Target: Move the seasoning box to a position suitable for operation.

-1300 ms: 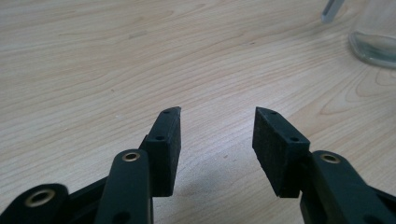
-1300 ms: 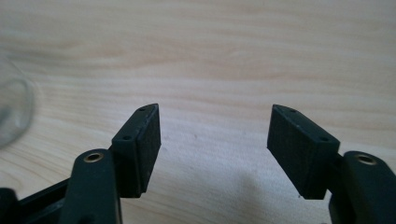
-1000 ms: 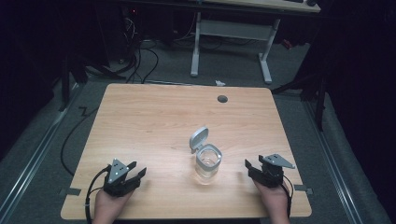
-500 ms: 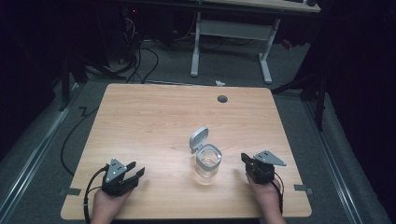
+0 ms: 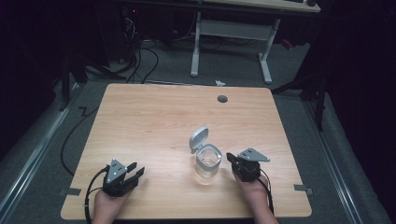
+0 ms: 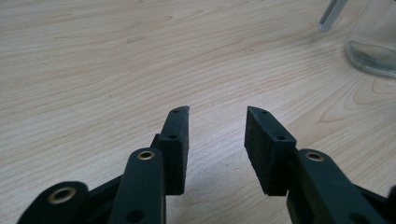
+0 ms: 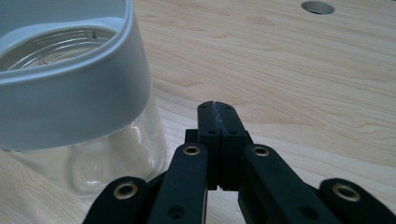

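Note:
A clear glass jar with a grey rim stands on the wooden table, its grey hinged lid flipped open behind it. In the right gripper view the jar is close at the left, its grey rim wide across the top. My right gripper is shut with nothing in it, just right of the jar, pads pressed together. At the table's front left my left gripper is open and holds nothing. Its jaws point over bare wood, with the jar's base far off at the upper right.
A round cable hole sits near the table's far edge. Beyond the table stands a white desk frame and cables lie on the dark floor. Tape marks are at the front corners.
My right gripper has moved left toward the jar, from near the right front edge to just beside it. The left gripper and the jar have stayed put.

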The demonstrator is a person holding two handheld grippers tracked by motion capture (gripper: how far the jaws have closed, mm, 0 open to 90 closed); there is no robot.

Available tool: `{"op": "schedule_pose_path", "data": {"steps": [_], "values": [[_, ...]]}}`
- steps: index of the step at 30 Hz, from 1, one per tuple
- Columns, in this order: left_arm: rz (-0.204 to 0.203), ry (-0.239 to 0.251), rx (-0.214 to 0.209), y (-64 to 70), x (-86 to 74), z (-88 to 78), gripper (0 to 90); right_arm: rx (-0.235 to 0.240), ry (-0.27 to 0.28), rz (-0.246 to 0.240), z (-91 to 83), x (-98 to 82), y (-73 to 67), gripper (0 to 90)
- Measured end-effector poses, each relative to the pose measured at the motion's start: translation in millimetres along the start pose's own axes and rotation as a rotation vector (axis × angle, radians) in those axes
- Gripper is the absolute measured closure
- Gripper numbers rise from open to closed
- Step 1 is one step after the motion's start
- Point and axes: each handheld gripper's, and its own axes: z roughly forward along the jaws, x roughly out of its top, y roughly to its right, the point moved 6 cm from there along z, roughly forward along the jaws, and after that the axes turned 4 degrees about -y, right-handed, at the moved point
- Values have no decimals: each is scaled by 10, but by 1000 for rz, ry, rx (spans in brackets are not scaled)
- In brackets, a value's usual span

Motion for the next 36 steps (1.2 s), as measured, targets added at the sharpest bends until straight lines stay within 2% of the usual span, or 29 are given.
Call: {"op": "schedule_pose_path", "data": {"steps": [14,22,36], "values": [[4,-8,-11,24,-22,12,579,37,-10,-19,108,3,-104,900],[-1,-2,-17,36,-11,-2,572,48,-10,-47,61,-18,-217,900],[2,-9,-20,54,-30,16,570,95,4,-58,-34,-88,-420,900]]}}
